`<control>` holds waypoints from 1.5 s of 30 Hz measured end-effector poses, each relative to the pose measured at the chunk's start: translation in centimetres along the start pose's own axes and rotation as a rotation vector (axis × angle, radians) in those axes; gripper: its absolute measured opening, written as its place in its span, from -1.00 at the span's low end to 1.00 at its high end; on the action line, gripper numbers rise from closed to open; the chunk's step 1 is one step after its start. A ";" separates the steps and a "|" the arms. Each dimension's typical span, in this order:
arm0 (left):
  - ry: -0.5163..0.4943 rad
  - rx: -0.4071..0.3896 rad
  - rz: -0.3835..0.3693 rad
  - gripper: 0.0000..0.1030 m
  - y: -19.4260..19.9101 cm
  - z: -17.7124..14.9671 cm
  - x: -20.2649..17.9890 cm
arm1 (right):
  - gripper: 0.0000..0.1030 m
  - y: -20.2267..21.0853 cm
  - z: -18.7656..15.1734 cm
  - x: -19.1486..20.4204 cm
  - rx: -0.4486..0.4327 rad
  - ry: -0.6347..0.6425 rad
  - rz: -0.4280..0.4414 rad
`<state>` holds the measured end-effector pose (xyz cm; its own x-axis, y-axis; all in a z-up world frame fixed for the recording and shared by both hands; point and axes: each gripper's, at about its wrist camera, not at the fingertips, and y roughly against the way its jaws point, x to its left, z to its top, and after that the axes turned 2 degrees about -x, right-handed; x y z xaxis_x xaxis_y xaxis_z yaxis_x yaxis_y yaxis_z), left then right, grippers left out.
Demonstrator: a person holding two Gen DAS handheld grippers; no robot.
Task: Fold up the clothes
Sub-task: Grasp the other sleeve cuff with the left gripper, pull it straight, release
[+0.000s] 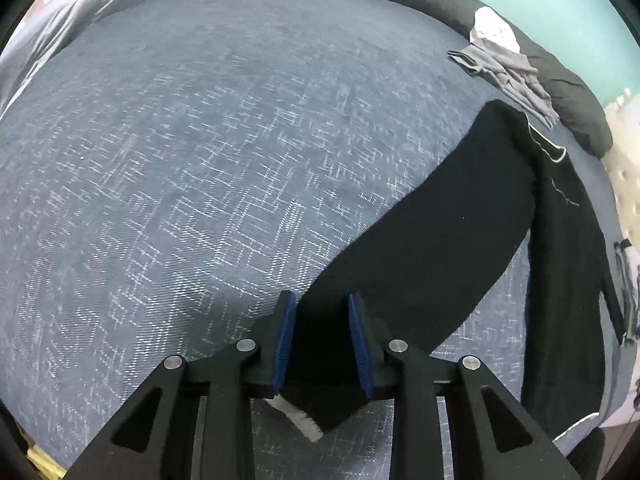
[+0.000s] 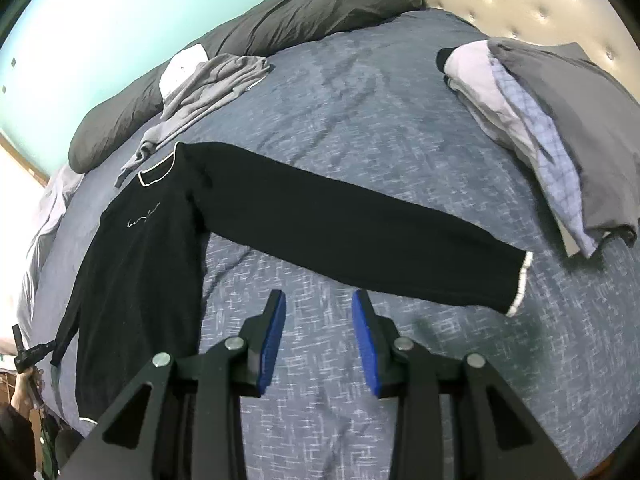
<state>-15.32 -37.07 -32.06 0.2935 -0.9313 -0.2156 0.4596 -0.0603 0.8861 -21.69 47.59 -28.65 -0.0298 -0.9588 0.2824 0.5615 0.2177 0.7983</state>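
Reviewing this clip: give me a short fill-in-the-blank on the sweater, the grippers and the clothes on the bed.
1. The left gripper has the sweater's ____ end, with its white cuff, between its fingers.
2. The black sweater has a ____ trim at the neckline.
3. The right gripper is open and holds ____.
4. The crumpled grey garment lies against a dark ____.

Missing words: sleeve; white; nothing; pillow

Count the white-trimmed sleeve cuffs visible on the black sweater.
1: the cuff ends the outstretched sleeve of the black sweater, near the folded pile. The other cuff may be hidden.
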 end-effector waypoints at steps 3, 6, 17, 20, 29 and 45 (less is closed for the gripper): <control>0.007 -0.003 0.010 -0.42 -0.4 0.0 0.2 | -0.33 -0.2 0.1 0.5 0.004 0.008 0.000; 0.002 -0.001 0.015 -0.42 -0.6 -0.2 0.1 | -0.33 -0.2 0.1 0.7 0.006 0.016 -0.002; -0.032 -0.042 0.048 -0.82 0.9 -0.2 -1.0 | -0.33 -0.5 -0.1 0.5 0.003 0.007 0.000; -0.046 -0.062 0.068 -0.83 1.7 0.0 -1.3 | -0.33 -0.6 -0.3 0.4 0.004 0.000 0.004; -0.051 -0.144 0.170 -0.85 4.9 4.4 0.9 | -0.33 -0.9 -0.4 0.6 0.008 -0.005 0.003; -0.034 -0.143 0.219 -0.85 2.6 10.6 5.2 | -0.33 -2.4 -0.1 2.6 0.038 0.015 -0.048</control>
<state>-21.48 -45.82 -26.57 0.3720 -0.9282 -0.0087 0.5023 0.1934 0.8428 -23.01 44.52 -29.85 -0.0434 -0.9709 0.2356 0.5279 0.1779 0.8304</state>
